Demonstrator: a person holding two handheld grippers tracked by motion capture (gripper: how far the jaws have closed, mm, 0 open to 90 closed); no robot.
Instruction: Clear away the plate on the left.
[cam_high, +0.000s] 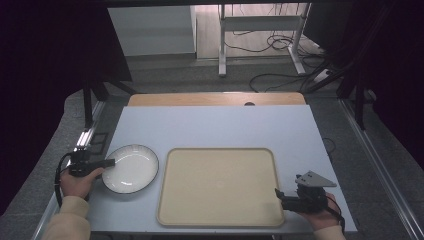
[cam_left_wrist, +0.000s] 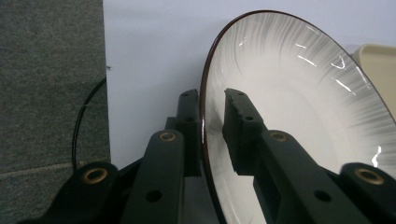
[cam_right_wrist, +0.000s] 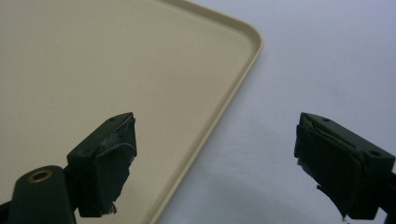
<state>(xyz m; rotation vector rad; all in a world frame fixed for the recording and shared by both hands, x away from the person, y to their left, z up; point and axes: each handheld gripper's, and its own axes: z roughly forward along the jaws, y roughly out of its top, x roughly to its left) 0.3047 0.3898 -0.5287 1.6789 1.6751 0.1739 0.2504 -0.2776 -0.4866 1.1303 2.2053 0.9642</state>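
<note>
The plate (cam_high: 131, 169) lies on the counter (cam_high: 215, 125) at the near left, just left of the tray (cam_high: 220, 186). It is white with a dark rim. The left tongs (cam_high: 111, 162) meet the plate at its left edge; in the left gripper view the rim (cam_left_wrist: 204, 135) runs between the two jaws, one outside it and one over the plate's inner face, both closed against it. The right tongs (cam_high: 278, 194) hover at the tray's near right corner, jaws standing wide apart with nothing between them, one over the tray and one over bare counter.
</note>
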